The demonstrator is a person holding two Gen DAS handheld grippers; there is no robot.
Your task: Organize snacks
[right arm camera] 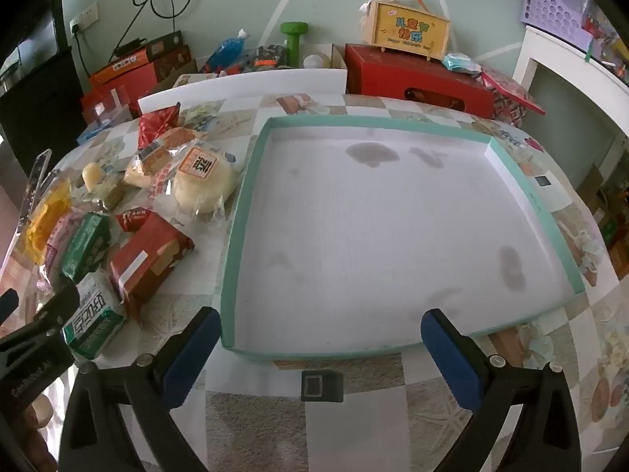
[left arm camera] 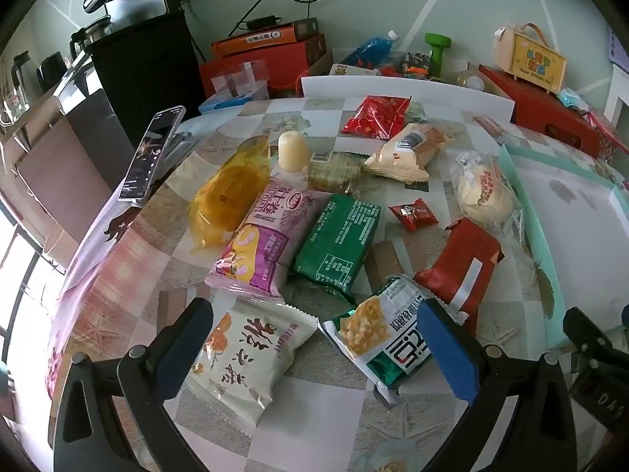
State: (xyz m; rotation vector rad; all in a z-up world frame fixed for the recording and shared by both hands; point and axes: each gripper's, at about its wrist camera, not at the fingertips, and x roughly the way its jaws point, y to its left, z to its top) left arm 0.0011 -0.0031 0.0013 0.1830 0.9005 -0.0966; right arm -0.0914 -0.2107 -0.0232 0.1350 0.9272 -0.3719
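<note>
Starting empty: both hand-held grippers, left (left arm camera: 314,348) and right (right arm camera: 320,354), gape wide; we take the nearest green-and-white corn snack packet (left arm camera: 377,330) for the shallow teal-rimmed white cardboard tray (right arm camera: 251,165).

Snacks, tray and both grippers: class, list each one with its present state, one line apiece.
Left gripper: open, holding nothing, above the packets.
Right gripper: open, holding nothing, at the tray's near edge.
Tray: empty, stained, flat on the table.
White packet: sealed, lying flat.
Green corn packet: sealed, lying flat.
Purple packet: sealed, lying flat.
Round bun: wrapped, beside the tray, outside it.
Phone: propped up, screen on.
</note>
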